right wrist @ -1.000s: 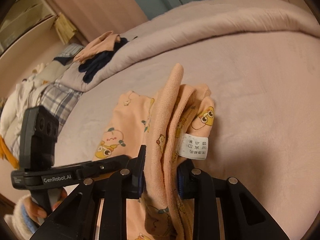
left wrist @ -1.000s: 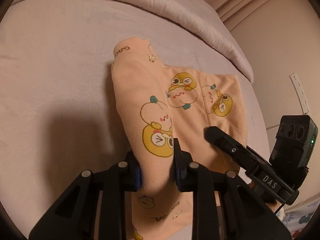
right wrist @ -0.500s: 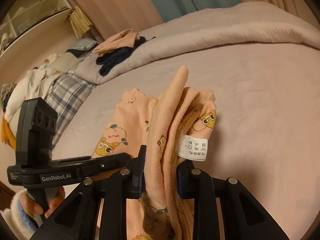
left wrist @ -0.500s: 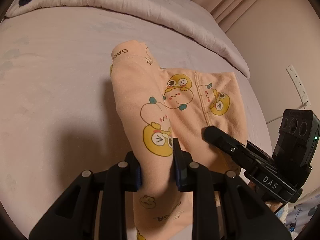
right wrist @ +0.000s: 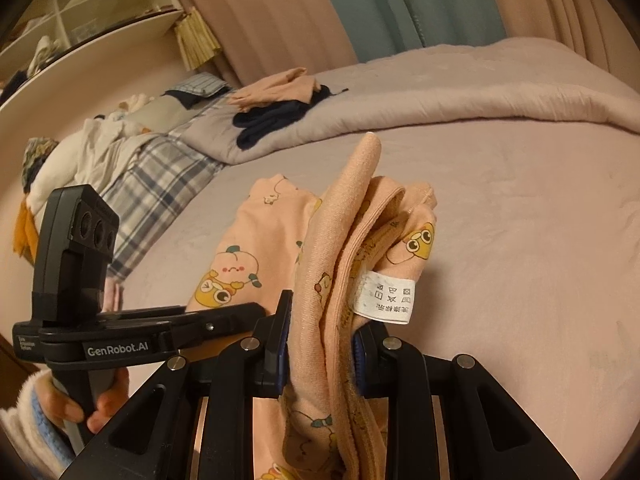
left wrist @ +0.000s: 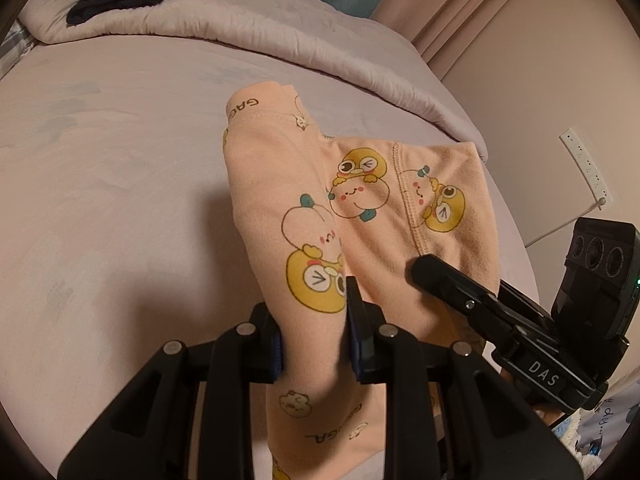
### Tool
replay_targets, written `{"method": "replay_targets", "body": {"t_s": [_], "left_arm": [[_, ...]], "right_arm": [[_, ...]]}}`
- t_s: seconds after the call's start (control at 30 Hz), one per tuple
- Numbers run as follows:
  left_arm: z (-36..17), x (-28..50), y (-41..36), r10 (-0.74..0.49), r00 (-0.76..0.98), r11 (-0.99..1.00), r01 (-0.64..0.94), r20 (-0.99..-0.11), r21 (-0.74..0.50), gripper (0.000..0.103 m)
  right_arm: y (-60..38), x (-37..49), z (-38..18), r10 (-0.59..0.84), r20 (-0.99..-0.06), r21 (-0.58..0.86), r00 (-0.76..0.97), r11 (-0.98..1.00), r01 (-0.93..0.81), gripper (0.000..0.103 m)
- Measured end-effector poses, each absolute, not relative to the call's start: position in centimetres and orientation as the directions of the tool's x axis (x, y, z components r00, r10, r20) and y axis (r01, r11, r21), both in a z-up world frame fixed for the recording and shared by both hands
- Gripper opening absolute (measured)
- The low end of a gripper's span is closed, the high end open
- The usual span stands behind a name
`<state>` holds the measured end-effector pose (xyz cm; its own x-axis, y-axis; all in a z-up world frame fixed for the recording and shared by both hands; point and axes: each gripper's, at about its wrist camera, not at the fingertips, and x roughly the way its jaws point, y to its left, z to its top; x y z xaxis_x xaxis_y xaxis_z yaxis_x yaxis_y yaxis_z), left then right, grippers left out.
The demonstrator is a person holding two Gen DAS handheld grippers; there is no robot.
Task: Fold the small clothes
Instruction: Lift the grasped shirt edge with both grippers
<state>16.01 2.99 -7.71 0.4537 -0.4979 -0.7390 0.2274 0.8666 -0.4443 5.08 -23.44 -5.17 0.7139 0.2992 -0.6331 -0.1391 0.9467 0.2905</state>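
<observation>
While lifted, peach garment pinched by left tongs, right tongs.

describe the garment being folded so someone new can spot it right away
On the lilac bed sheet, look just ahead of the two tools: a peach garment pinched in both. Yellow cartoon ducks and a white care tag distinguish it from the plain peach and navy clothes on the duvet.

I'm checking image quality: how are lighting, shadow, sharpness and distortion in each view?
Left wrist view: warm dim light, a dark shadow on the bed sheet left of the peach garment, print sharp, edges bowed. Right wrist view: care label crisp, shelves curved by fisheye.
</observation>
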Motion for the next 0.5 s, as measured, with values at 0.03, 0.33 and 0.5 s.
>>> {"method": "replay_targets", "body": {"t_s": [0.03, 0.33, 0.5], "left_arm": [[-7.5, 15.6, 3.1, -0.496, 0.458, 0.867, 0.228, -0.737, -0.442, 0.024], [-5.2, 12.6, 4.6, -0.481, 0.505, 0.875, 0.228, -0.717, -0.427, 0.024], [-4.5, 11.0, 5.7, -0.467, 0.536, 0.882, 0.22, -0.703, -0.418, 0.024]], "right_arm": [[-23.3, 4.9, -5.0, 0.301, -0.629, 0.288, 0.716, 0.947, -0.145, 0.027], [-21.6, 3.1, -3.6, 0.321, -0.599, 0.259, 0.734, 0.945, -0.202, 0.027], [-20.7, 2.5, -3.3, 0.327, -0.589, 0.236, 0.739, 0.944, -0.23, 0.027]]}}
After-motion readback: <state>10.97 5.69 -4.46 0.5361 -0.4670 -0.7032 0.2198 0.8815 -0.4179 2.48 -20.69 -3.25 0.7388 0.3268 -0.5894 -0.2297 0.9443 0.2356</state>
